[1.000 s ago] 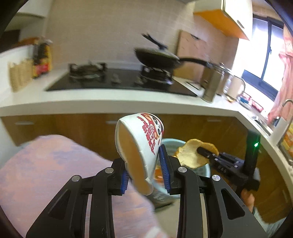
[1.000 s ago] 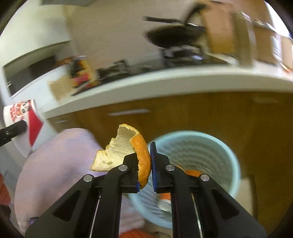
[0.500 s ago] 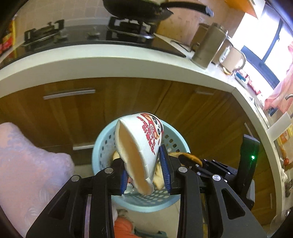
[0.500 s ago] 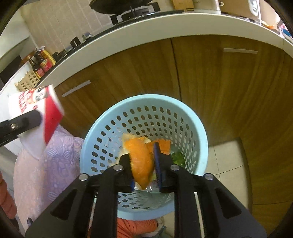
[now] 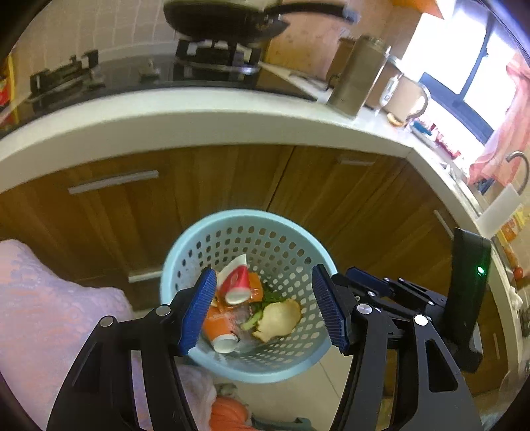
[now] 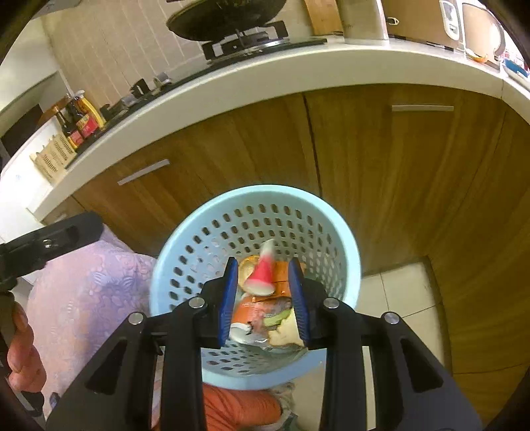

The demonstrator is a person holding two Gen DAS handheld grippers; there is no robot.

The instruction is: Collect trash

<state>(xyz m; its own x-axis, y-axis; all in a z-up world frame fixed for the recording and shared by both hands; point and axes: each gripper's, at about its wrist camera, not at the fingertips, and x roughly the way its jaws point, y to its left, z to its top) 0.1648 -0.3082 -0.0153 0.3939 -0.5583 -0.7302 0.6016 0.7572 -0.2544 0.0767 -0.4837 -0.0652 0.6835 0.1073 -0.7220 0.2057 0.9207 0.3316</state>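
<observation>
A light-blue perforated waste basket point(image 5: 185, 245) point(image 6: 265, 192) stands on the floor under both grippers. My left gripper point(image 5: 265, 305) hangs over it, its jaws opening with nothing between them. The red-and-white noodle cup point(image 5: 233, 285) point(image 6: 261, 275) is inside the basket, blurred in the right wrist view. My right gripper point(image 6: 263, 298) is also over the basket, its jaws opening and holding nothing. The orange peel point(image 5: 278, 318) point(image 6: 285, 333) lies among the trash beside an orange paper cup point(image 5: 215, 328) and green scraps.
Wooden cabinet doors point(image 6: 381, 159) and a white counter edge point(image 5: 198, 112) rise right behind the basket. A stove with a black pan point(image 5: 225, 16) is on top. A pink patterned cloth point(image 6: 86, 291) lies at the left, and a hand point(image 6: 20, 358) shows there too. Tile floor point(image 6: 404, 298) is at the right.
Both grippers moved over the basket and tipped down. The left let go of the noodle cup and the right let go of the orange peel; both things now lie in the basket.
</observation>
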